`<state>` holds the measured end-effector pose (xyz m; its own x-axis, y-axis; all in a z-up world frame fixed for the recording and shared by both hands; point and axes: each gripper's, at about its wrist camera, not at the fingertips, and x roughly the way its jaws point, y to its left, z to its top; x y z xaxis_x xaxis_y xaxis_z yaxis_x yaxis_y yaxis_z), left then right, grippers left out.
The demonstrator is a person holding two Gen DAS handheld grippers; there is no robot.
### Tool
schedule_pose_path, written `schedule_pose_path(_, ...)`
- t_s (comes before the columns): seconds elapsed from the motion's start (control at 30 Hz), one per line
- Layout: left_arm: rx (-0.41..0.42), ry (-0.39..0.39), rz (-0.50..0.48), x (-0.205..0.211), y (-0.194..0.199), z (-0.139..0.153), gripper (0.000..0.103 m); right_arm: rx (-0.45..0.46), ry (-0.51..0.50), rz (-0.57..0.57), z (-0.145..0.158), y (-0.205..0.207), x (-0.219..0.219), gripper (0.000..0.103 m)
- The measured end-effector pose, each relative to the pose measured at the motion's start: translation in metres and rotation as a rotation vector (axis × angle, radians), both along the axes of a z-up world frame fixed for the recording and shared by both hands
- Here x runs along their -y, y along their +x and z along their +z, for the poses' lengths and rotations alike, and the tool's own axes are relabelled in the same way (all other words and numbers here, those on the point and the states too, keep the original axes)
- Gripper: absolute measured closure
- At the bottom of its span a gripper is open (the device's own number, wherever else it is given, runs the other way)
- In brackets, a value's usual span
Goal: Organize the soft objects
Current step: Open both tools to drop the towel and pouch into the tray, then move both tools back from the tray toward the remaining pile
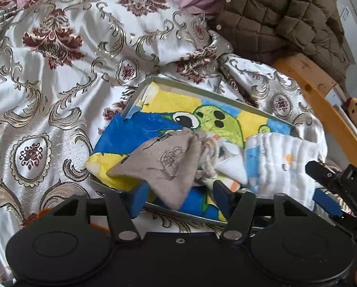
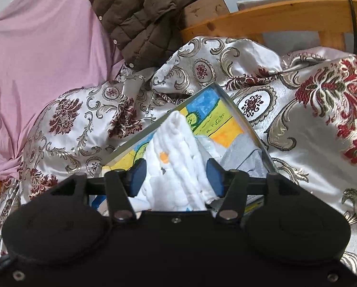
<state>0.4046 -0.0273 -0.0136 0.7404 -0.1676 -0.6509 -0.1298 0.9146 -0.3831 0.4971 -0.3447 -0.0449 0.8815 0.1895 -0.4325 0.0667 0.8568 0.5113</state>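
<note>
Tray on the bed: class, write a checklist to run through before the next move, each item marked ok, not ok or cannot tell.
1. Beige pouch lies in the tray: ok.
2. White cloth lies in the tray: ok.
3. Left tongs open, pads off the pouch: ok.
4. Right tongs open around the cloth: ok.
5. Pouch fully inside the rim: not ok, a corner hangs over.
6. Tray level on the bedspread: cannot tell.
</note>
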Motion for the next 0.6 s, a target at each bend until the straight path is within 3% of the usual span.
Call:
schedule_pose_path(0.37,0.090,-0.006,0.020,-0.010,-0.042,0.038,0.021,0.102,-0.036,0.140,0.045,-0.044,0.002,0.014)
schedule_pose_path(0.6,0.173,-0.003,0.034,-0.018,-0.081,0.067,0.015,0.137,-0.059,0.189,0.070,-0.084,-0.004,0.004)
